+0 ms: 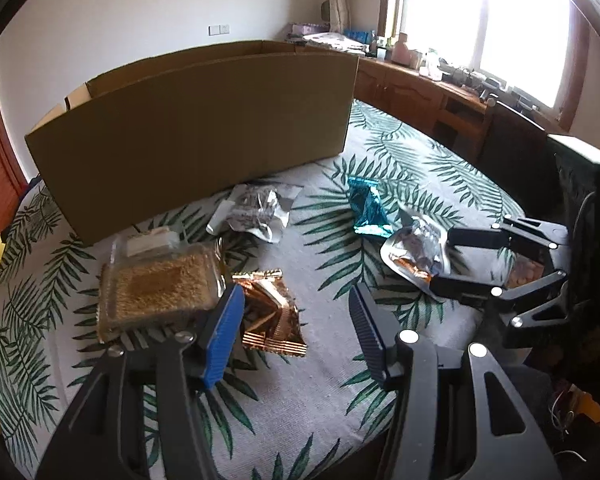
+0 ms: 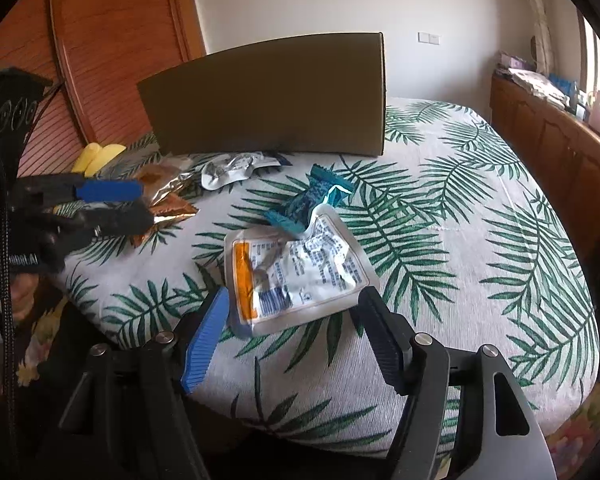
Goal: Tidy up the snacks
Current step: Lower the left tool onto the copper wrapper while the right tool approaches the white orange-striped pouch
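Snacks lie on a leaf-print cloth before an open cardboard box. My left gripper is open, just short of a copper foil packet, with a clear pack of brown grains beside its left finger. A silver pouch and a teal packet lie farther off. My right gripper is open around the near edge of a white pouch with an orange stripe; it also shows in the left wrist view. The teal packet touches that pouch's far side.
The box stands at the back of the table. A yellow object lies at the left. A wooden cabinet with clutter runs under the window. The table edge curves round on the right.
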Demonstrator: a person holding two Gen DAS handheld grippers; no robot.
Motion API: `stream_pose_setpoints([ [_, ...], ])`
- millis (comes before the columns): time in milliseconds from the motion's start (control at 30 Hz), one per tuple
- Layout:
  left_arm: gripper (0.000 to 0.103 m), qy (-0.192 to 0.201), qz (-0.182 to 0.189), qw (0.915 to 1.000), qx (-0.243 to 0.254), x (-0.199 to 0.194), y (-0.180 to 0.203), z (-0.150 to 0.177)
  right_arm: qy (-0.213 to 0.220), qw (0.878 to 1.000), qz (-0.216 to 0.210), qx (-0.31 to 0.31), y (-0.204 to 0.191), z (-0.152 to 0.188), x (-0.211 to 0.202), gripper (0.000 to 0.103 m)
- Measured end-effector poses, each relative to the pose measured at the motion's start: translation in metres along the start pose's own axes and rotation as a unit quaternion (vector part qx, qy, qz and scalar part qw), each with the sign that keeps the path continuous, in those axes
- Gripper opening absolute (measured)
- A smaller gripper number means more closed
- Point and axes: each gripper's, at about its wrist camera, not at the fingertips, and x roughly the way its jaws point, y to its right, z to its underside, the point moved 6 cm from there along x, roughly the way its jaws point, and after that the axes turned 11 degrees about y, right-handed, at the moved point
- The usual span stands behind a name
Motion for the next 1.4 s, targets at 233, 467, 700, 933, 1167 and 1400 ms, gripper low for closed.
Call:
stream_pose_setpoints([
  [233,0.054,-0.029,0.004,0.9992,-0.027,0.011,-0.002,0.011,0.004,1.000,0.002,-0.002,0.000,0.001,0.000,0.071],
  [467,0.056,-0.039,-0.006,0.9989,-0.024,0.015,0.001,0.018,0.005,1.000,-0.001,-0.001,0.000,0.002,0.000,0.072],
  [700,0.065,-0.050,-0.014,0.9982,-0.030,0.017,0.005,0.018,0.006,1.000,0.002,-0.003,-0.001,0.002,0.000,0.074],
  [933,0.065,-0.058,-0.016,0.9970,-0.049,0.019,0.001,0.014,0.007,1.000,0.003,-0.006,-0.003,0.003,0.001,0.074],
  [1167,0.065,-0.059,-0.001,0.9938,-0.094,0.021,-0.009,0.004,0.008,1.000,0.004,-0.006,-0.003,0.003,0.001,0.075],
  [1400,0.039,-0.040,-0.015,0.9952,-0.088,0.021,-0.009,-0.005,0.010,1.000,0.005,-0.007,-0.006,0.003,0.003,0.077],
])
